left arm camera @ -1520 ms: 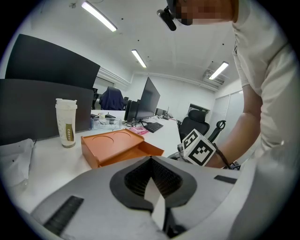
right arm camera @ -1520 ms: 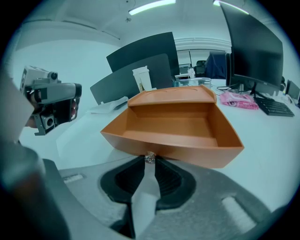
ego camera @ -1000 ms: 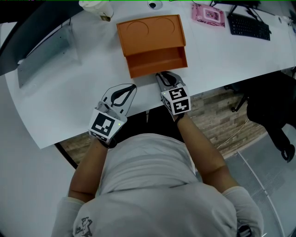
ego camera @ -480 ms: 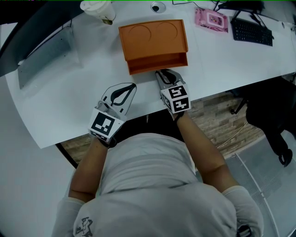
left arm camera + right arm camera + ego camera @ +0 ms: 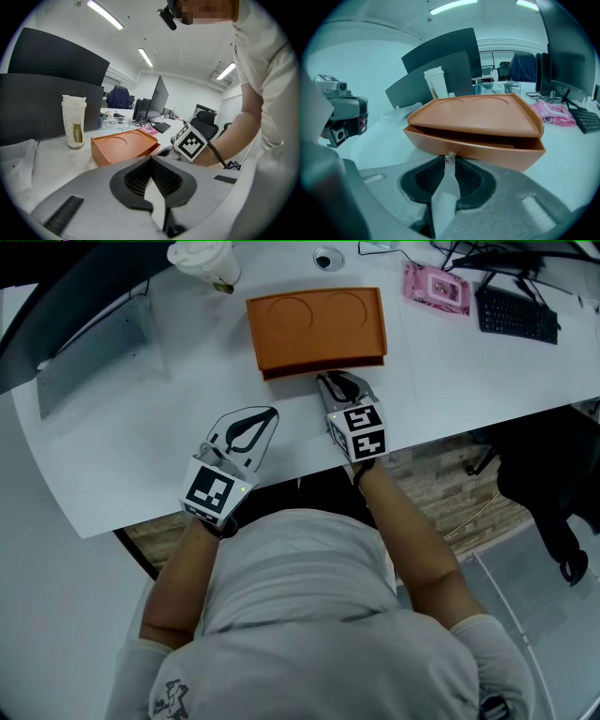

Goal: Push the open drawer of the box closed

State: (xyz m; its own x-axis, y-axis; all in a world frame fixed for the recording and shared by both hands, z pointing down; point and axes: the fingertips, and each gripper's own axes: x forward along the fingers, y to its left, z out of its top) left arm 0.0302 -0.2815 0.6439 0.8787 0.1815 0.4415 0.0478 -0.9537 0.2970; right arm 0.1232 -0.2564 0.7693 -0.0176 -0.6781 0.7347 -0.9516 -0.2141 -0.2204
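Observation:
The orange box (image 5: 317, 324) lies on the white table (image 5: 131, 446), its drawer (image 5: 487, 152) sticking out only a narrow strip toward me. My right gripper (image 5: 336, 377) is at the drawer's front, its tips closed around the small silver knob (image 5: 449, 158). In the right gripper view a dark slit still shows above the drawer front. My left gripper (image 5: 270, 412) rests on the table to the left of the box and apart from it, tips together and empty. From the left gripper view, the box (image 5: 123, 147) lies ahead, with the right gripper's marker cube (image 5: 191, 143) beside it.
A white lidded cup (image 5: 202, 259) stands behind the box at the left. A pink pack (image 5: 436, 287) and a black keyboard (image 5: 517, 310) lie at the back right. A grey folded panel (image 5: 89, 357) sits at the far left. A black office chair (image 5: 548, 474) stands beyond the table's edge.
The drawer has slid into the box, from well open to a thin strip. My right gripper has moved away from me with it. The left gripper has stayed about where it was.

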